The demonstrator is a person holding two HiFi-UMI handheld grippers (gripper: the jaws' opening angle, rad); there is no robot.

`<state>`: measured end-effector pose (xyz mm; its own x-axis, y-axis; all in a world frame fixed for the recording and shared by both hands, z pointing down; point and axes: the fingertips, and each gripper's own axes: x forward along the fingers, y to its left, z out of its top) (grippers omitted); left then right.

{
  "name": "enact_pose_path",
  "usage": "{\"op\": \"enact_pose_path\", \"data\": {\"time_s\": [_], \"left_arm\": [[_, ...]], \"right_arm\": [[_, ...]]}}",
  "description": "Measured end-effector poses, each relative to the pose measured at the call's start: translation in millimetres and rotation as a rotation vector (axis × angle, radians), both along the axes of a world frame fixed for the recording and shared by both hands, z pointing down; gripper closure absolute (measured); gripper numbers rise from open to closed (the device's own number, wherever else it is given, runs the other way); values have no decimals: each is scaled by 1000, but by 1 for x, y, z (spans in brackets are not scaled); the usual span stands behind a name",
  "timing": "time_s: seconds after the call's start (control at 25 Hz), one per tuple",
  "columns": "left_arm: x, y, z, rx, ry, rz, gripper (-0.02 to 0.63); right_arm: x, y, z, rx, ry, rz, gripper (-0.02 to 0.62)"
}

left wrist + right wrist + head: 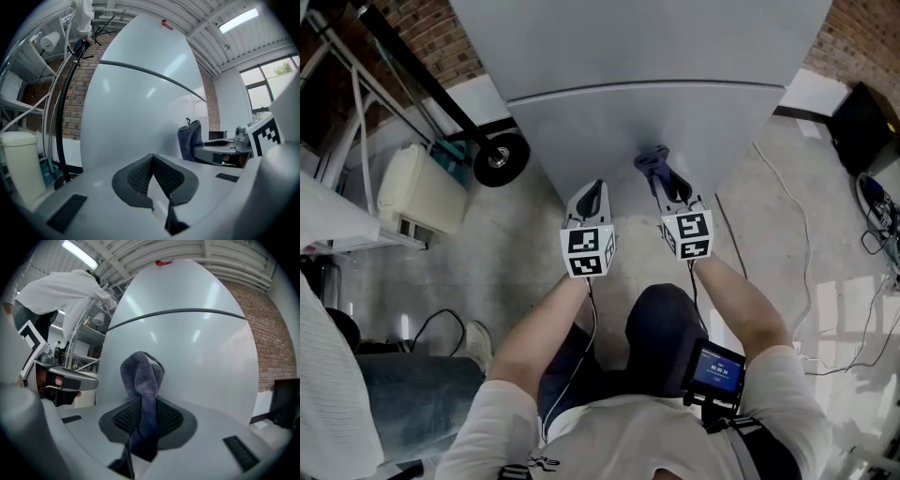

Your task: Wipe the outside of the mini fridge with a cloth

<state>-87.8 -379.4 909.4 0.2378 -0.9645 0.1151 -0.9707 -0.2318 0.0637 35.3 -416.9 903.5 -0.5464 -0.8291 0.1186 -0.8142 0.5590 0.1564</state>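
The right hand-held gripper (143,417) is clamped on the bunched grey cloth (142,378). The cloth stands up just in front of the fridge (197,348) door, though I can't tell whether it touches. The left hand-held gripper (152,177) has its jaws together on nothing and is held alongside the right one. To wipe well, I'd press the cloth's loose top flat against the door and sweep in long overlapping strokes, with the hard jaws off the surface. The head view shows the door seam from above and a trolley wheel (500,159) on the floor. Only the gripper views show the red thing (164,262) on the fridge top.
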Motion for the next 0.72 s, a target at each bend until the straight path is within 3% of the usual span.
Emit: {"op": "enact_pose_path", "data": {"time_s": [0.28,0.72], "left_arm": [[-2,8,-89,-41,10,10,601],[15,39,-287,-58,-11,60,602]], "right_arm": [[10,21,-79,-87,13,19,509],[40,49,-277,-143,27,73,509]]}}
